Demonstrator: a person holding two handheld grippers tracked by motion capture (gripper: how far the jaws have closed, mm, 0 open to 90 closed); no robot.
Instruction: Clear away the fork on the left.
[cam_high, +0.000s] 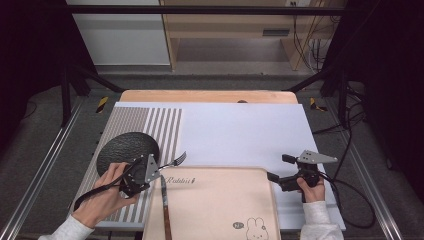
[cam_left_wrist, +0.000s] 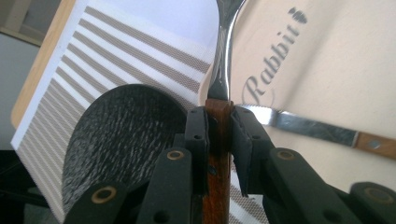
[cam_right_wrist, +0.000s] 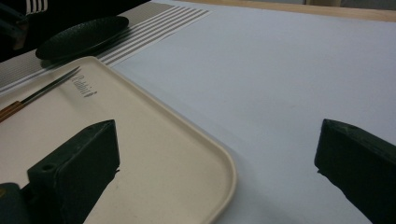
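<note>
Fork (cam_left_wrist: 224, 51): I'm holding it in the left claw (cam_left_wrist: 219, 126), jaws clenched on the wooden handle just below where the metal neck begins. Gripping there is likely keeping the tines out ahead of the jaws and clear of the pads, so I can set the head down without the claw touching anything. In the high view the fork (cam_high: 173, 161) is sticking out past the claw (cam_high: 145, 172) toward the far right, tines over the white mat just beyond the tray's far left corner.

Directly under and beside the left claw is the black plate (cam_high: 126, 149), sitting on the striped mat (cam_high: 162, 125). I'm reading the plate as the probable reference point for laying cutlery, but I can't tell which side the fork is meant for.

Knife (cam_high: 164, 207) is lying on the tray (cam_high: 220, 200) just right of the left claw, blade toward the far side, wooden handle toward me. In the left gripper view the knife (cam_left_wrist: 317, 130) is running off to the right of the jaws, flat, not touching the fork. It looks like the tray is serving as the cutlery supply, hence the knife waiting there.

Right claw (cam_high: 275, 181) is released, jaws standing wide with nothing between them. It's parked near the tray's right edge over the white mat (cam_right_wrist: 289, 79), out of the left claw's path, probably staged for the knife.
</note>
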